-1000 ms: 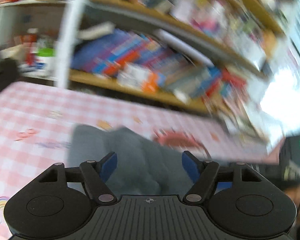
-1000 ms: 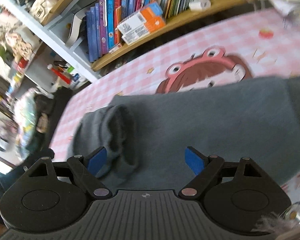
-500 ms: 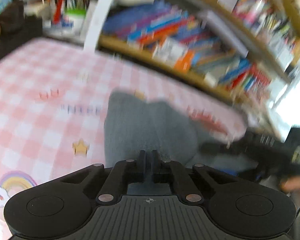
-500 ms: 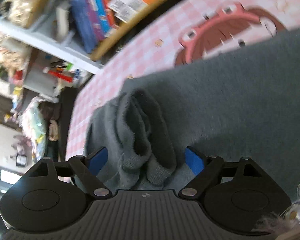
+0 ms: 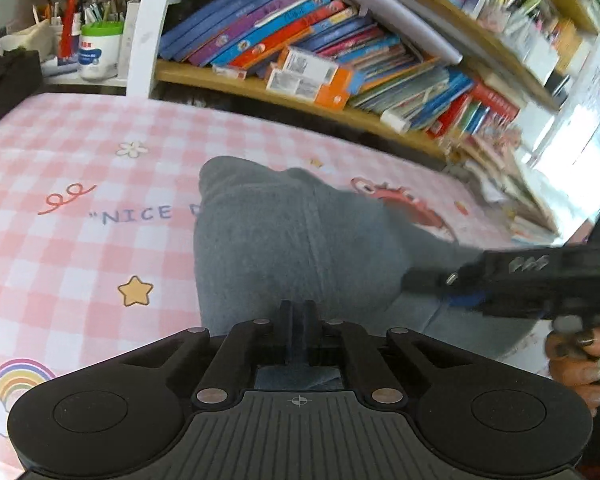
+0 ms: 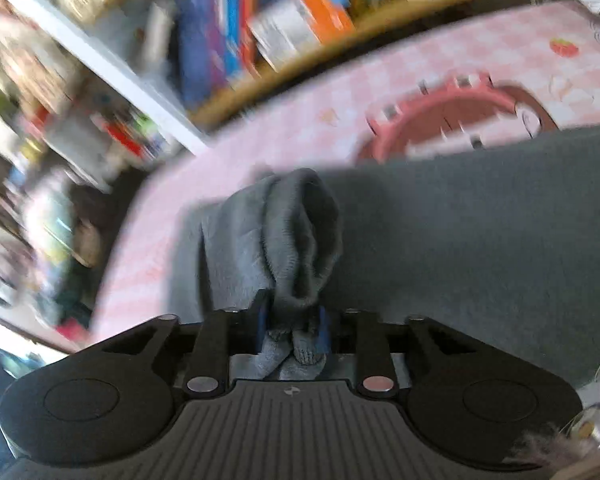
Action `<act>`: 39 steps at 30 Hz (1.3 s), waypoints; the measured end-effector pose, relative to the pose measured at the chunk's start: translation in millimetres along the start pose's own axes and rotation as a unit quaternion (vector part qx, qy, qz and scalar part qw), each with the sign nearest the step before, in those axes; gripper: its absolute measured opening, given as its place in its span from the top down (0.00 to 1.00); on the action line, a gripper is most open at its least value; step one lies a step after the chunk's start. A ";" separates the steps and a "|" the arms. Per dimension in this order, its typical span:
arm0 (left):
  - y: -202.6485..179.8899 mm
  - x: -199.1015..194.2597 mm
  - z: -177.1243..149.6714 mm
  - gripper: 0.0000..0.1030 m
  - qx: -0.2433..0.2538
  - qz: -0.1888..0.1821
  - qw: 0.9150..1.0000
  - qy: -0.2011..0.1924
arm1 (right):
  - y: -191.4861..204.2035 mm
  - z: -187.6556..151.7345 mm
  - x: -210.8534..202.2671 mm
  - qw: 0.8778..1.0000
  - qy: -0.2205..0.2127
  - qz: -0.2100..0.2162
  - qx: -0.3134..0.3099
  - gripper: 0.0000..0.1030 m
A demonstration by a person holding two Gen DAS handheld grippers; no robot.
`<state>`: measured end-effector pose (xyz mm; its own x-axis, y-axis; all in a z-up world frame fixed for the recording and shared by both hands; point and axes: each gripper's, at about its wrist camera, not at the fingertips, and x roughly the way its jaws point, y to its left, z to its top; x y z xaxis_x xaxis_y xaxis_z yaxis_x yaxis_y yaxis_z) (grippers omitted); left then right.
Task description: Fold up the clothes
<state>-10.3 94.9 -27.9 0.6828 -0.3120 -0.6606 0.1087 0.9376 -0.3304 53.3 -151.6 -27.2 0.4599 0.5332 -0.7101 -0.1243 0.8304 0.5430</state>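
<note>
Now both pinching, left gripper (image 5: 298,316) clamped on grey garment (image 5: 300,240) edge, right gripper (image 6: 291,322) on bunched cuff, pink checked table (image 5: 80,168) beneath.

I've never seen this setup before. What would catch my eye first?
A grey garment sprawls mid-bed on a pink checked sheet. The left hand-held gripper and right hand-held gripper each pinch its fabric. Behind, a shelf of colourful books fills the background.

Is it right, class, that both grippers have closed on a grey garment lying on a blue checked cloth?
Not quite: the cloth is pink checked, as the left wrist view shows. The left gripper and right gripper are indeed closed on the grey garment.
</note>
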 end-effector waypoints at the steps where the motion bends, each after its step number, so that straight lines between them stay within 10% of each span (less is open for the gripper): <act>1: -0.6 -4.6 1.3 0.96 0.000 0.001 1.000 -0.010 | -0.7 -1.6 1.1 1.000 0.001 -0.005 -0.004 0.61; 8: -1.0 -20.2 1.0 0.97 0.008 -0.002 0.999 -0.033 | 2.3 -1.6 -27.7 0.996 -0.075 0.009 -0.052 0.64; 13: 2.8 -9.7 -5.9 0.97 0.007 0.002 1.000 0.001 | 7.0 -3.8 -12.2 0.994 -0.051 -0.012 -0.101 0.91; 20: -6.3 -15.6 -7.5 0.94 0.027 0.000 1.000 -0.007 | -8.0 -5.4 -9.0 0.996 -0.040 -0.030 -0.072 0.91; 39: -39.7 -28.4 2.7 0.59 0.090 -0.020 0.995 -0.049 | -8.5 -18.6 -65.2 0.983 -0.107 -0.112 -0.093 0.53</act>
<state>-32.0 66.9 5.8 0.7418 -0.3410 -0.5775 0.2579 0.9399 -0.2238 8.0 -190.5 6.1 0.6664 0.3035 -0.6810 -0.1489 0.9492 0.2773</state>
